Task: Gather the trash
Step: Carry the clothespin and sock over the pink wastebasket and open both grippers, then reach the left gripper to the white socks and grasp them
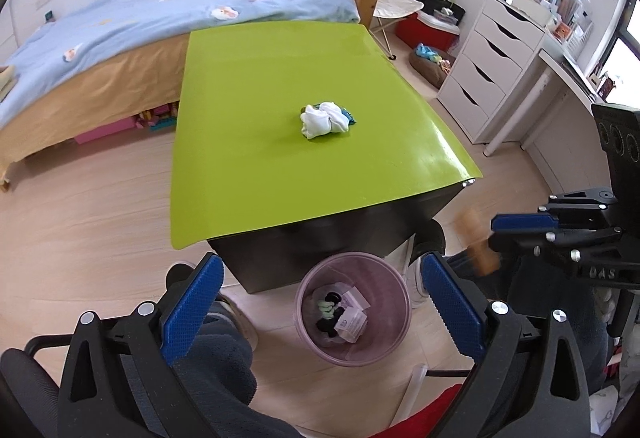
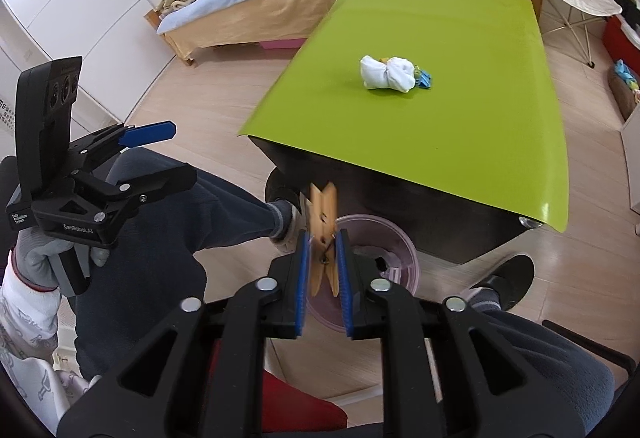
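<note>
A glossy lime-green sheet (image 1: 280,85) covers a dark, near-black table, and a white knotted cloth bundle (image 1: 324,119) with a bit of teal-blue lies on it. The translucent pinkish-purple plastic bin (image 1: 354,308) stands on pale wood-grain flooring. A light tan wooden clothespin (image 2: 323,238) sits between blue textured pads (image 2: 343,270) on the black right gripper (image 2: 322,270).

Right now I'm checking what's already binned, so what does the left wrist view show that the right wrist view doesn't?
Only the left wrist view looks into the pink bin: paper scraps and dark and green bits lie inside. It also shows the white drawer unit.

Only the right wrist view shows the wooden clothespin clearly, between the right gripper pads above the bin rim, plus the gloved hand carrying the left gripper.

Both show the green table with the white cloth bundle, and the bed.
</note>
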### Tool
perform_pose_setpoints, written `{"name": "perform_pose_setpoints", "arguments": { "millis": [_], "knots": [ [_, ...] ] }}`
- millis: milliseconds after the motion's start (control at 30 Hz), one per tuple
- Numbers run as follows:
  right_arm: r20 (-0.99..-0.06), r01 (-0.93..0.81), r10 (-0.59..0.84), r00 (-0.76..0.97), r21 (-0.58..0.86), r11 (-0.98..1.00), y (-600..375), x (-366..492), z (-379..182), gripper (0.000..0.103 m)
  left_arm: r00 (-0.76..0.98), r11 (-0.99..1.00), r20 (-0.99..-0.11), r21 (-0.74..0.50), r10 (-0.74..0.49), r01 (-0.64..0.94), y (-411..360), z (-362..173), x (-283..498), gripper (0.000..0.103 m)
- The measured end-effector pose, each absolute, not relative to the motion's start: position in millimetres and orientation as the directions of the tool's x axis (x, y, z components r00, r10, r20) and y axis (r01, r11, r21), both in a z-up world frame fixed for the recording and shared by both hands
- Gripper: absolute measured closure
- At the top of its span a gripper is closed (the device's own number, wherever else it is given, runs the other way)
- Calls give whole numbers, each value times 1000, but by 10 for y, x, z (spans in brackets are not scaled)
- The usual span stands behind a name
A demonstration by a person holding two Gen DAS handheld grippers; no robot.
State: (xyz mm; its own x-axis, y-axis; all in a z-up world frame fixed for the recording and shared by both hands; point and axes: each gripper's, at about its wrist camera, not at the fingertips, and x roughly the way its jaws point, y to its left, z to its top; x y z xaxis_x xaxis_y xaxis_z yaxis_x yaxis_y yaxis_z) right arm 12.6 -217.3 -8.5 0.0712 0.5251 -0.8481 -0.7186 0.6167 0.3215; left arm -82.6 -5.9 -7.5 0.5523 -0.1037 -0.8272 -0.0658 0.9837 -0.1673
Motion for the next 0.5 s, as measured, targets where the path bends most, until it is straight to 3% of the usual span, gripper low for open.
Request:
{"name": "perform_pose_setpoints", "arguments": {
  "millis": [33,100,167,500],
  "knots": [
    [-846,-715,528,78,322,621,-2185,123,-82,33,553,984,-827,-167,-103,-67,-69,-71,-822,7],
    [-844,-702,528,90,322,635,-2215,141,-74,27,554,984,-826,-168,-104,-66,-68,-71,-816,7],
    [-846,-687,520,115,310,657,-2259,165,-71,13,551,983,-828,-169,-106,-65,-68,-73,-812,7],
    [-843,-638,519,143,323,700,-2406,300,-84,6,541,983,-832,-177,-122,-50,-124,-92,-772,7]
  ]
}}
